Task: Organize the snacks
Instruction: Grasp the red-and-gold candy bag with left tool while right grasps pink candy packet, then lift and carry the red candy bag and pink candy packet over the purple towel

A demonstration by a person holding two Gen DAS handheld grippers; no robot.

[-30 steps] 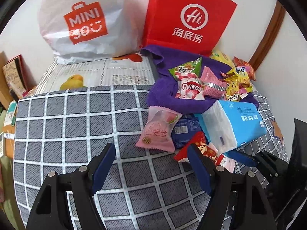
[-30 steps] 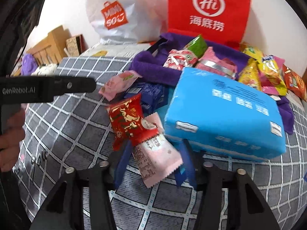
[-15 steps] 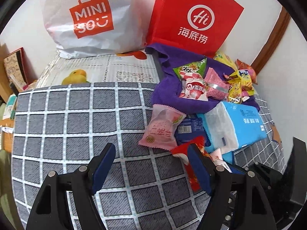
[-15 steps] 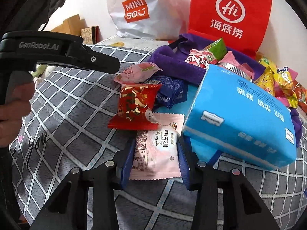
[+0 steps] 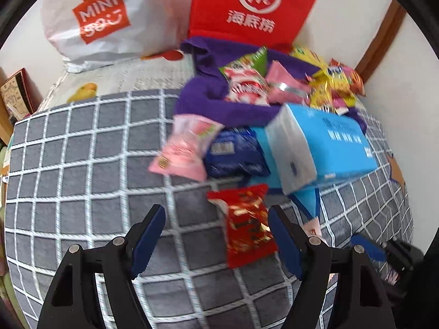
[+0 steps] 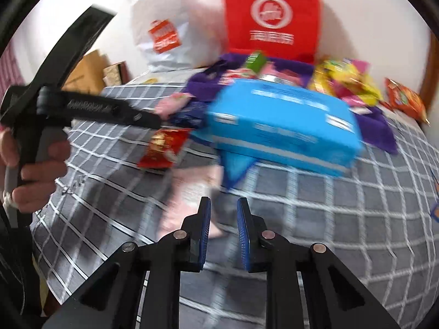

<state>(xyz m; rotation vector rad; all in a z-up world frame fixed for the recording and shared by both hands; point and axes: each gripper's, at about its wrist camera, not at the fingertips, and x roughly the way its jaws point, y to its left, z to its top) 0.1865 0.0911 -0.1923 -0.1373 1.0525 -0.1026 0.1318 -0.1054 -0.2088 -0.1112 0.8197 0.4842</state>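
Note:
A red snack packet (image 5: 249, 227) lies on the checked cover between the wide-apart fingers of my left gripper (image 5: 216, 209), nearer the right finger, and neither pad touches it. My right gripper (image 6: 223, 201) is closing its jaws, down to a narrow slit. A pink-and-white packet (image 6: 189, 192) lies mostly left of the left finger, one corner reaching into the slit. Blur hides whether the pads pinch it. More snacks lie on a purple cloth (image 5: 219, 104).
A blue tissue pack (image 5: 323, 148) lies right of the packets, with a pink packet (image 5: 186, 148) and a dark blue one (image 5: 236, 156) beside it. A white bag (image 5: 101, 19) and a red bag (image 5: 255, 8) stand against the back wall. A hand (image 6: 35, 170) holds the left gripper.
The right jaws closed from around the pink-and-white packet to a slit while that gripper slid right. The left gripper moved so that the red packet now lies between its fingers.

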